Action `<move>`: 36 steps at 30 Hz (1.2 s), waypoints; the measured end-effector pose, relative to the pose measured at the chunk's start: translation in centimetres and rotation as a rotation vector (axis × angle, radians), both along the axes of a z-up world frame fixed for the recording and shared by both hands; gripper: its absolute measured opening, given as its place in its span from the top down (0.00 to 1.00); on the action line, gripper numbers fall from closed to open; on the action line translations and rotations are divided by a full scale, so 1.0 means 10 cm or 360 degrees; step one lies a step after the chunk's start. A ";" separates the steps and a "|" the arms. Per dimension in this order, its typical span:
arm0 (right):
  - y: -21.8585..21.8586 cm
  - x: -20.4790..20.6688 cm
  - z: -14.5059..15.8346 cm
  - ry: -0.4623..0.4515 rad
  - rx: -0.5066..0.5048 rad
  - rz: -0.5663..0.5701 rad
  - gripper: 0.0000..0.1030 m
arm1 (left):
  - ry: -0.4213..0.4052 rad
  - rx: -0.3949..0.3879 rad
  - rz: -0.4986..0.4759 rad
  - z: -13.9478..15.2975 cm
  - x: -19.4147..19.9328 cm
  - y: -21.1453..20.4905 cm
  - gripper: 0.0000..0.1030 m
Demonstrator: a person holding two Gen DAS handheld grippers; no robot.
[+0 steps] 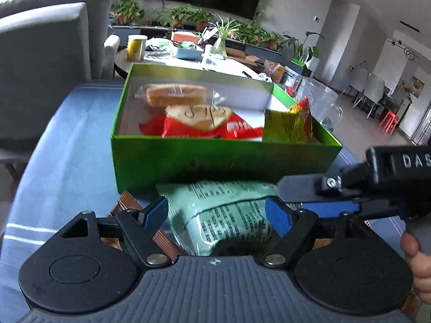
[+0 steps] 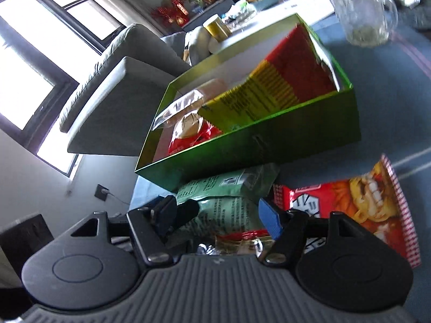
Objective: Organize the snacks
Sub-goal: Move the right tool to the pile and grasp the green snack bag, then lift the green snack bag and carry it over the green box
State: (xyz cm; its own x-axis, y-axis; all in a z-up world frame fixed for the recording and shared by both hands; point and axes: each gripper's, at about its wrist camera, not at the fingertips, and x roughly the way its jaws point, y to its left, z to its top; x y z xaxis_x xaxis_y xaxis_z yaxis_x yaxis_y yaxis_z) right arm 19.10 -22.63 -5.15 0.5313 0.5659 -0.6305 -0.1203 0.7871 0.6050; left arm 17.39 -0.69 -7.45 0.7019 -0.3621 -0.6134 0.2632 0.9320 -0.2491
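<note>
A pale green snack bag lies just in front of the green box on the blue tabletop. My left gripper is shut on it, a blue pad touching each side. My right gripper comes in from the right, rolled on its side, and is shut over the bag's right edge. In the right wrist view the same bag fills the gap of the right gripper. The box holds two bread packets, a red packet and a yellow-red packet.
A red cartoon snack packet lies to the right of the bag. Behind the box's right end stands a glass mug. A wooden slatted piece sits under the bag's left side. A grey armchair stands at the left.
</note>
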 end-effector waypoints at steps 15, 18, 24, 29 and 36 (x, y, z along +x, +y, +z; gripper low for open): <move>0.24 0.10 -0.12 0.0063 -0.0209 -0.0078 0.26 | -0.0021 0.0001 -0.0064 -0.10 -0.13 -0.15 0.25; 0.27 0.10 -0.11 0.0033 -0.0237 -0.0028 0.29 | -0.0032 0.0003 -0.0091 -0.08 -0.18 -0.17 0.26; 0.19 -0.04 -0.07 -0.0009 -0.0202 0.0044 0.35 | -0.0059 -0.0018 -0.0112 0.01 -0.37 -0.23 0.27; 0.17 -0.26 0.15 -0.0189 -0.0182 0.0057 0.35 | -0.0202 -0.0027 -0.0108 0.24 -0.53 -0.23 0.26; 0.08 -0.46 0.47 -0.0378 -0.0117 0.0066 0.35 | -0.0337 -0.0100 -0.0136 0.58 -0.75 -0.19 0.26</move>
